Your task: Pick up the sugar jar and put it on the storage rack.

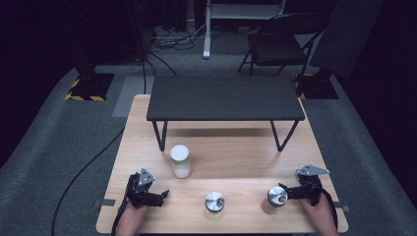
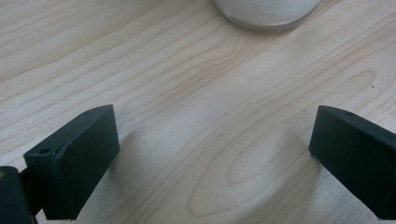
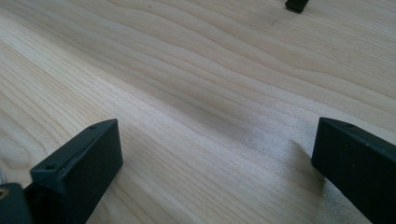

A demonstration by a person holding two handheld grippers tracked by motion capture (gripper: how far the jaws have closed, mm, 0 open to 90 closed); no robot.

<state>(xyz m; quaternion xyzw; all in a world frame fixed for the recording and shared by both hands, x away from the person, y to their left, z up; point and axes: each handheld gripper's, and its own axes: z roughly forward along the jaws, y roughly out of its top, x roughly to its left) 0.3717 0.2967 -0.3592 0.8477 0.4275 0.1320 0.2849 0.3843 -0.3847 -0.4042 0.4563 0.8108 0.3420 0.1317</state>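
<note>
High view first: the pale wooden worktop (image 1: 236, 157) spreads across the middle of the scene, and every place below is told from it. On its far half stands a low black shelf (image 1: 223, 98) on thin black legs, its top spanning most of the worktop's width. Behind the worktop, on the grey carpet, a black folding chair (image 1: 275, 46) stands beyond the far right corner.

Next in size comes a tall jar with a pale lid (image 1: 180, 161), upright left of the worktop's centre, in front of the shelf's left legs. It appears to hold something white. Near the worktop's front edge stand two small jars with shiny metal lids: the middle metal-lidded jar (image 1: 215, 201) about at the centre of that edge, and the right metal-lidded jar (image 1: 277, 195) toward the front right corner.

At the worktop's front left corner the left gripper (image 1: 164, 194) lies low in a hand, aimed toward the centre, well apart from the middle metal-lidded jar. Left gripper view: its jaws stand wide apart over bare wood, nothing between them, with the tall jar's base (image 2: 267, 11) at the top edge.

At the front right corner the right gripper (image 1: 285, 191) points left, its tips just beside the right metal-lidded jar; whether they touch it I cannot tell. Right gripper view: its jaws also gape wide over bare worktop (image 3: 201, 93), holding nothing.
</note>
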